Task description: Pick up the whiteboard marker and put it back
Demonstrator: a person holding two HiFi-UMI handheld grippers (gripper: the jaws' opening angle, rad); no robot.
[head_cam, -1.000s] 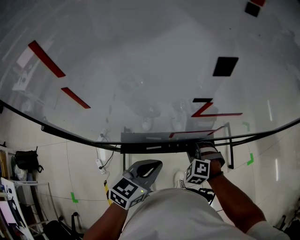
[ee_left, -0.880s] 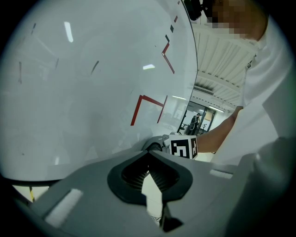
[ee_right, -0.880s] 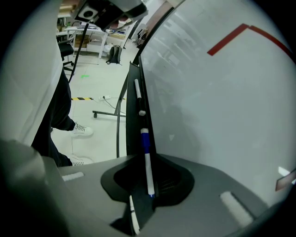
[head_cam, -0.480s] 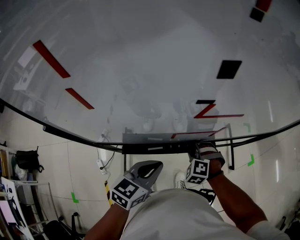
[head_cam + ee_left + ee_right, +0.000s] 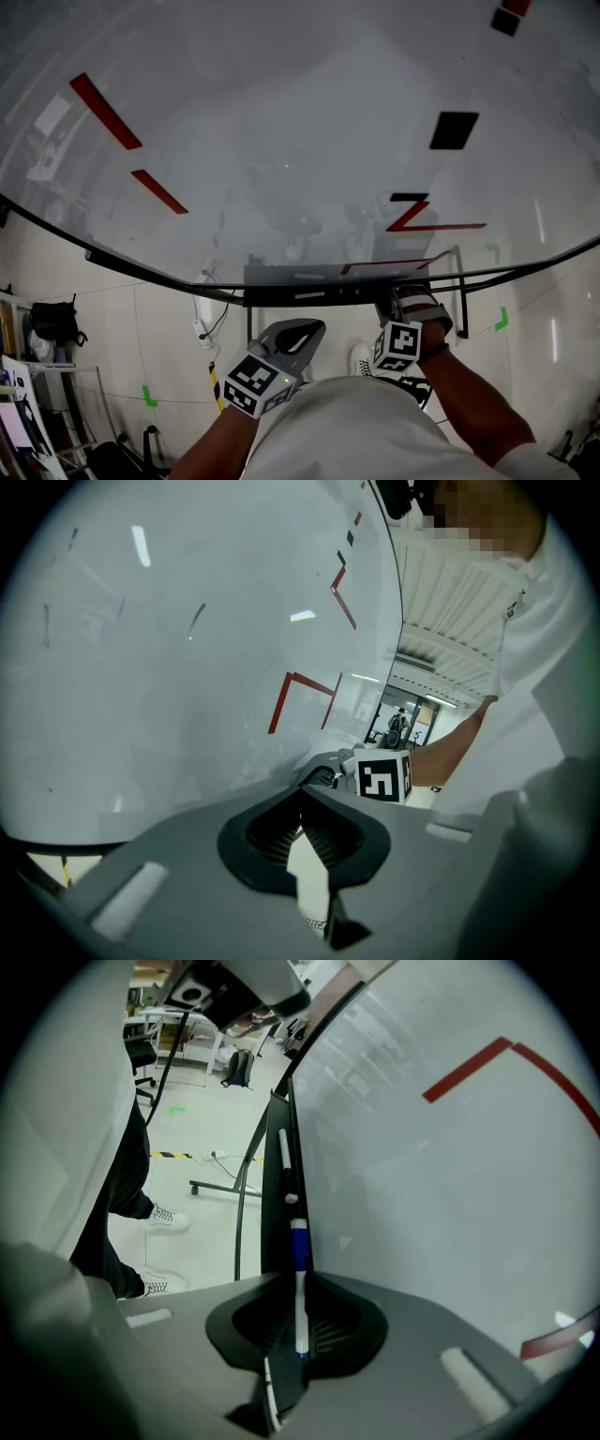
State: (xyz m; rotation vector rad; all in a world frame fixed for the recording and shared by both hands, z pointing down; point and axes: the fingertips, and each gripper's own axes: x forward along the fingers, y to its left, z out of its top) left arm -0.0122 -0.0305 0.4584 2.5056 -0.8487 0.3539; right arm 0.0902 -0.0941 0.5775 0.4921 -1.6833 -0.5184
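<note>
**Marker held at the board's tray**
The right gripper (image 5: 298,1283) pinches the blue-capped whiteboard marker (image 5: 298,1246), which points to 12 o'clock along the tray (image 5: 274,1213). Only the right gripper view shows this; the head view hides the marker. The left gripper (image 5: 302,794) has its jaws pressed together, empty. If let go off the ledge, the marker could drop to the floor (image 5: 202,1138).

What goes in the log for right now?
right gripper: shut on whiteboard marker | whiteboard marker: lined up along tray | left gripper: shut, empty
</note>
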